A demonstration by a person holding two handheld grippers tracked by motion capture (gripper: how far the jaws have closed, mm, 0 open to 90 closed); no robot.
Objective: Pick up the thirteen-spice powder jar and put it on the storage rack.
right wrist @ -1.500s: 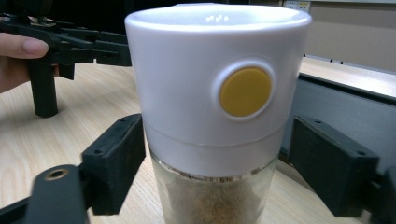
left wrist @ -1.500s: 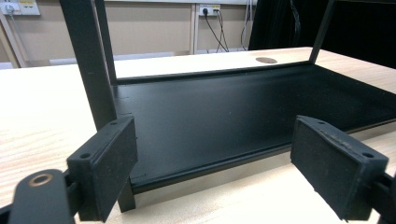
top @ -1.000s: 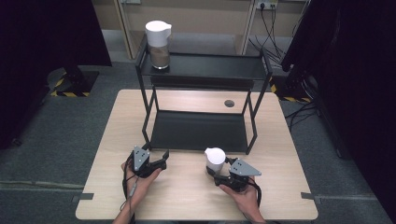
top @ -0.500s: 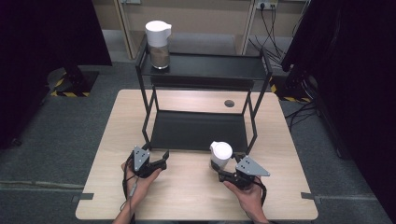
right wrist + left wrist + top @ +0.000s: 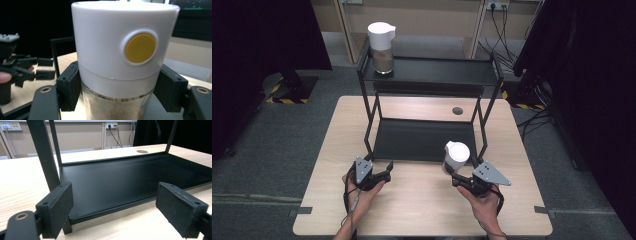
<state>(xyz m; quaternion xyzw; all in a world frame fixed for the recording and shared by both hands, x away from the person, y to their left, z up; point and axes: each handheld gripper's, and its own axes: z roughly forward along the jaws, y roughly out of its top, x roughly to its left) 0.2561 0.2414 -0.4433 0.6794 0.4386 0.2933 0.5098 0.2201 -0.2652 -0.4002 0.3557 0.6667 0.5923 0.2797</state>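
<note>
The right gripper is shut tight on a jar, and its two black jaws press on the jar's sides just under the white lid. In the right gripper view the jar has a tall white lid with a round yellow button on it, and a glass bottom part with something sandy brown inside. The jar stands upright in the grip, over the table, just in front of the right front corner of the black rack and toward the table's right side. The right hand holds that gripper from the near edge of the table. The left gripper is open wide with nothing between its jaws. It sits low by the left front corner of the rack, held by the left hand. In the left gripper view its jaws point at the rack's bottom shelf, which is flat and black. A second jar with a white lid stands on the left end of the rack's top shelf, well apart from both grippers. A small round hole is in the table near its far edge.
</note>
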